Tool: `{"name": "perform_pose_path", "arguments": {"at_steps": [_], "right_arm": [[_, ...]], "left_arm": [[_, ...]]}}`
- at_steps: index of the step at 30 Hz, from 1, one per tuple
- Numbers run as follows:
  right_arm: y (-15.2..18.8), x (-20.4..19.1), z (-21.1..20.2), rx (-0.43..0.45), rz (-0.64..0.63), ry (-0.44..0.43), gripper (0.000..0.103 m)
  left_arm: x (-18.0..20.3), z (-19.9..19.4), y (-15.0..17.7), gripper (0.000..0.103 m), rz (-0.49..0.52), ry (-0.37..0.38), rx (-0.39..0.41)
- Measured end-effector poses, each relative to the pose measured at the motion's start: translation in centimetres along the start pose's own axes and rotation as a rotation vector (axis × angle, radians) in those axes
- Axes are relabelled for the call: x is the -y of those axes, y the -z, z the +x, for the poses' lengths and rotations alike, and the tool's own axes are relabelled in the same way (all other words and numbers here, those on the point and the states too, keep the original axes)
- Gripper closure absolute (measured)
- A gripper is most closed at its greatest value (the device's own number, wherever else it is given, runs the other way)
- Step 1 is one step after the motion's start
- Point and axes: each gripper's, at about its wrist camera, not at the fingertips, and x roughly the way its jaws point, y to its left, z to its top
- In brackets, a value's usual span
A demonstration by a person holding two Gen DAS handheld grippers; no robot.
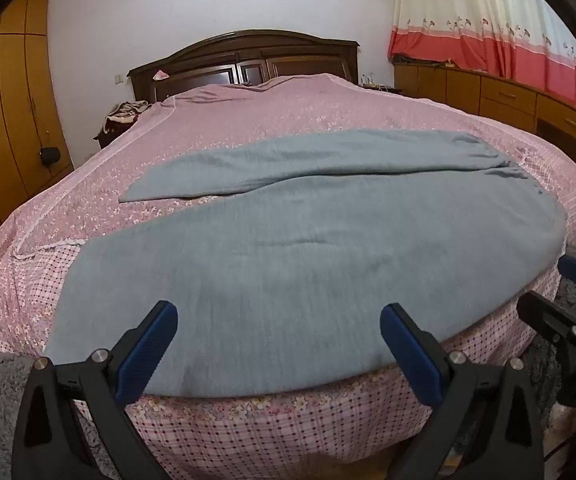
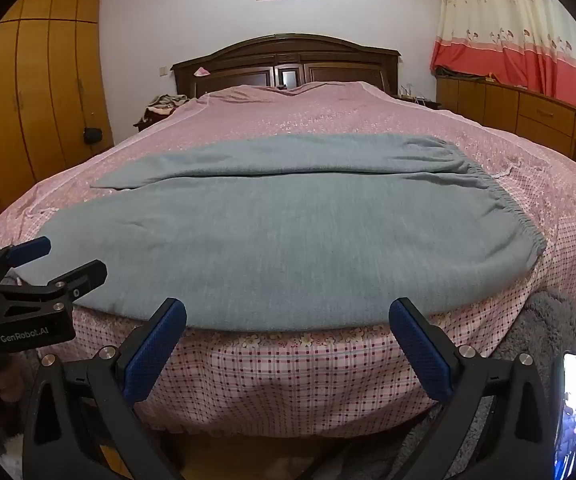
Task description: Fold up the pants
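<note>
Both my left gripper [image 1: 278, 350] and right gripper [image 2: 288, 344] hang wide apart, empty, just short of the bed [image 2: 288, 376] edge. The grey pants [image 2: 272, 236] lie flat, unfolded, legs leftward; next I'd pinch the near edge.
</note>
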Motion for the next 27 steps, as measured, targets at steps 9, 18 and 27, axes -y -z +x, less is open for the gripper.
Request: {"name": "perform_pose_path", "arguments": {"at_steps": [9,18,27], "right_arm": [[0.13,0.31,-0.02,0.010,0.011,-0.004,0.000],[0.17,0.46,-0.01,0.010,0.009,-0.004,0.000],[0.23,0.35,0.24,0.000,0.011,0.001,0.000]], "left_arm": [[0.33,0.15,0.40,0.000,0.005,0.003,0.009],[0.69,0.24,0.14,0.000,0.023,-0.003,0.004],[0.49,-0.18,-0.06,0.000,0.009,0.005,0.012]]}}
